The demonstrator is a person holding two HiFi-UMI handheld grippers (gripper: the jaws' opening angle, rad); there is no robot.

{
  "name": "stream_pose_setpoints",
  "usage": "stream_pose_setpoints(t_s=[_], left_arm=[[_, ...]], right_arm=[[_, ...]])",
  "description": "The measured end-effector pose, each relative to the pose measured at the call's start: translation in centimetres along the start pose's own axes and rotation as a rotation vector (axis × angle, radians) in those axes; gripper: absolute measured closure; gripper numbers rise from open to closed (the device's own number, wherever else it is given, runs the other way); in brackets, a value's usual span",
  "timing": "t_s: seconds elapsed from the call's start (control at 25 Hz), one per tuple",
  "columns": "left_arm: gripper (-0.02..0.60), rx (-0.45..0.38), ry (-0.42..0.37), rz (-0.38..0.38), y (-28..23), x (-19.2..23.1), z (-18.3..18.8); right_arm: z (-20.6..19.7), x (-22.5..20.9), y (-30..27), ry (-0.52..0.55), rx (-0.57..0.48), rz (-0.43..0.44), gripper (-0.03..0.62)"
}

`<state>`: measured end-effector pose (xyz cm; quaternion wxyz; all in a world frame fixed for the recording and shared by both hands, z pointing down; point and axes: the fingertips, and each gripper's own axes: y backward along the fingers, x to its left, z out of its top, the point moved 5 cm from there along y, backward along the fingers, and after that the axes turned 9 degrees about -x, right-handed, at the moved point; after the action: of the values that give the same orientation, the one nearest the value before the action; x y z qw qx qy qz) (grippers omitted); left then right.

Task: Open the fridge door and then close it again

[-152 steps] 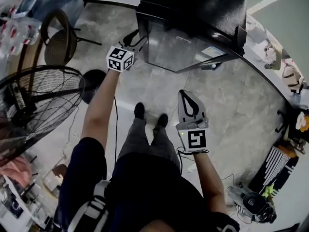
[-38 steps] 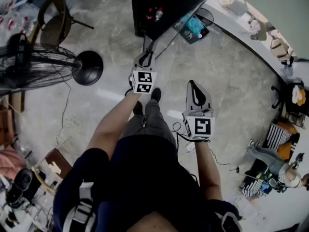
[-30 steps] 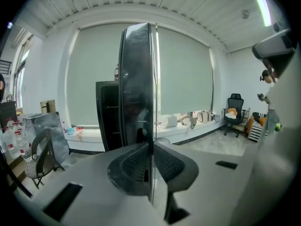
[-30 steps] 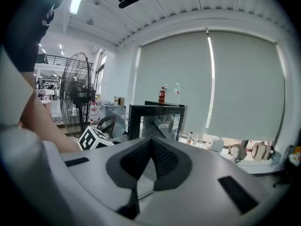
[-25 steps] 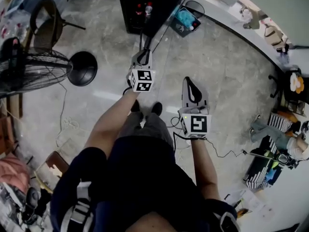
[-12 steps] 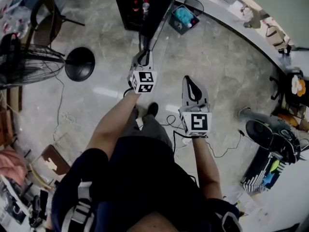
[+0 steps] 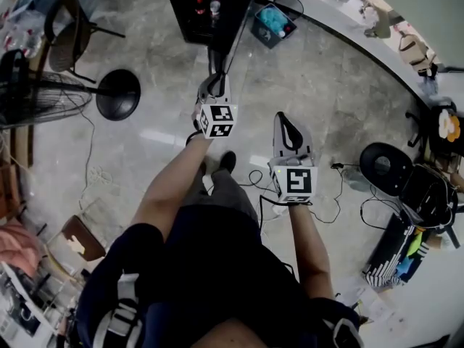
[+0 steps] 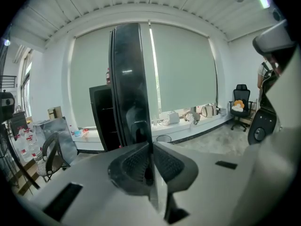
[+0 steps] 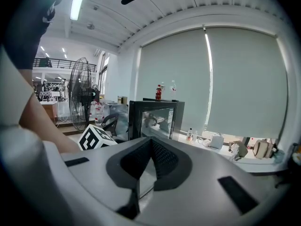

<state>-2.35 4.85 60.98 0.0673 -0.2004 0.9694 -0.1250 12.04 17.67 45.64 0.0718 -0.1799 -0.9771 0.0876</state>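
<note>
The black fridge [image 7: 210,6] stands at the top of the head view with its inside showing, red-capped bottles on a shelf. Its door [image 7: 228,46] is swung out and seen edge-on. My left gripper [image 7: 213,87] is shut on the door's free edge. In the left gripper view the dark door [image 8: 130,79] rises straight up from between the pads of the left gripper [image 8: 151,147]. My right gripper [image 7: 286,123] hangs to the right over the floor, shut on nothing. In the right gripper view the right gripper [image 9: 150,142] points at the fridge [image 9: 155,119].
A standing fan [image 7: 32,85] and its round black base [image 7: 118,94] are at the left, with a chair [image 7: 69,38] behind. A bin [image 7: 272,24] sits right of the fridge. Cables [image 7: 326,201] and a round black object [image 7: 384,167] lie on the floor at right.
The door has swung out from the fridge, with my left gripper still on its edge. The view has shifted, and the fan base and the things on the right floor have slid.
</note>
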Motion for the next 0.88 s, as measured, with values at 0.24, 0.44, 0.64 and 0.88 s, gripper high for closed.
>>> stream_pose_setpoints(t_s=[0.24,0.44,0.64,0.88], left_arm=[[0.535,0.011,-0.019,0.002,-0.3,0.1,0.2],[0.535,0.009,-0.028,-0.009,0.1,0.5,0.5],[0.535,0.011,-0.025,-0.022,1.8,0.4,0.5],[0.551,-0.02,-0.028,-0.048,3.9,1.1,1.2]], right_arm=[[-0.3,-0.4,0.0,-0.002,0.004,0.005,0.575],[0.2,0.1,-0.5,0.0,0.011,0.017,0.575],[0.9,0.5,-0.7,0.001,0.019,0.025,0.576],[0.7,1.4,-0.8,0.005,0.023,0.034,0.574]])
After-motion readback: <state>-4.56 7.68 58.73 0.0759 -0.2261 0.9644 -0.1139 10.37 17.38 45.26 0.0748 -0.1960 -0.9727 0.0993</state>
